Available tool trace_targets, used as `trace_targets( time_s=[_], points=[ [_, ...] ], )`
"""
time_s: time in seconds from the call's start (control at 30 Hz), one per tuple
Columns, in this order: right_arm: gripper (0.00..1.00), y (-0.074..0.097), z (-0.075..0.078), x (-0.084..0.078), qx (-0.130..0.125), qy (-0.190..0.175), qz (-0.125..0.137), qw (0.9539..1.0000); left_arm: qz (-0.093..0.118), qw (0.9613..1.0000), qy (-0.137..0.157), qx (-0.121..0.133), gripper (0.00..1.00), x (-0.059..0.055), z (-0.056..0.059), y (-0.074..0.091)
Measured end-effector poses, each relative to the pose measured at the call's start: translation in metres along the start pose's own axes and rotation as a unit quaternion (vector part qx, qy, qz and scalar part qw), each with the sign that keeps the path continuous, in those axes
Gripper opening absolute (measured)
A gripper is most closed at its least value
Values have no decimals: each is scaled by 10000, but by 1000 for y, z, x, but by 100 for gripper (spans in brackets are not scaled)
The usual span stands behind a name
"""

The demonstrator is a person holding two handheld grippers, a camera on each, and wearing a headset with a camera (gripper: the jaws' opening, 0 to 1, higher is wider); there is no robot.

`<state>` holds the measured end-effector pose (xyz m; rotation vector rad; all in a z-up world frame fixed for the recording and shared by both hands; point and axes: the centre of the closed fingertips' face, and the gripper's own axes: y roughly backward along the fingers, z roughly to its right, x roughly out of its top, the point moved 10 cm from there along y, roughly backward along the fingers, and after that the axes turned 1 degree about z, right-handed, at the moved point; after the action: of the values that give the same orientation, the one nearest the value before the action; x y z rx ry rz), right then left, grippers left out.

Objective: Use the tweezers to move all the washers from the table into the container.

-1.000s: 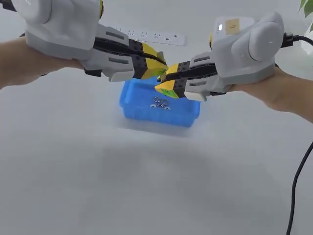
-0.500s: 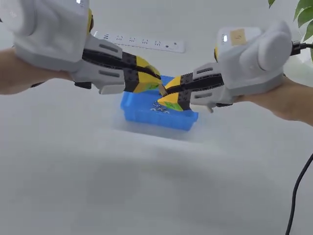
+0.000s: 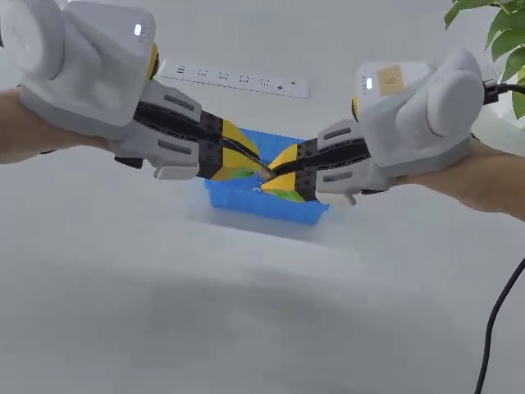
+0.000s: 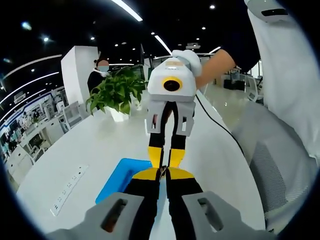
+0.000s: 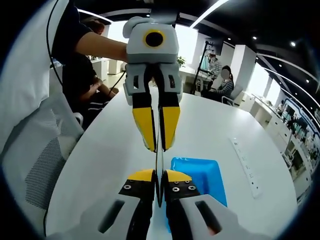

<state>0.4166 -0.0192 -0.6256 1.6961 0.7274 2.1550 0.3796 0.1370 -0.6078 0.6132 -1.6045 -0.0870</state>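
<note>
The blue container (image 3: 246, 201) sits on the white table, also seen in the left gripper view (image 4: 122, 177) and the right gripper view (image 5: 200, 180). Both grippers meet tip to tip just above it. My left gripper (image 3: 257, 168) comes in from the left, my right gripper (image 3: 272, 177) from the right. Thin metal tweezers (image 5: 159, 130) run edge-on from between my right jaws into the left gripper's yellow fingers (image 5: 145, 125). Both pairs of jaws look closed on them. The fingers cover the container's inside, so the washers are hidden.
A white power strip (image 3: 234, 80) lies behind the container. A potted plant (image 3: 492, 29) stands at the far right, and a black cable (image 3: 496, 320) hangs at the right edge. An office chair (image 5: 45, 160) and seated people are beyond the table.
The head camera has shifted. Both grippers have come down toward the container with tips still together, and now cover the washers that showed inside it a second ago.
</note>
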Motion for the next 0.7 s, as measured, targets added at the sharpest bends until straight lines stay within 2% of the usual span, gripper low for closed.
trace_targets(
  time_s=[0.13,0.33,0.5,0.63,0.7],
  points=[
    [7,-3,-7,-1,26,56,-89,9999,-158,9997,-136,-94,8,-3,10,-2],
    [7,-9,-16,-9,118,-12,-198,9997,-408,9988,-190,-176,8,-20,20,-7],
    [7,-15,-18,-17,151,-57,-358,9992,-531,9984,-76,-173,8,-33,21,-15],
    [7,-22,-20,-27,162,-120,-477,9987,-738,9972,-22,-141,8,-48,22,-26],
    [7,-27,-21,-34,177,-80,-616,9979,-845,9963,42,-150,8,-56,22,-32]
  ],
)
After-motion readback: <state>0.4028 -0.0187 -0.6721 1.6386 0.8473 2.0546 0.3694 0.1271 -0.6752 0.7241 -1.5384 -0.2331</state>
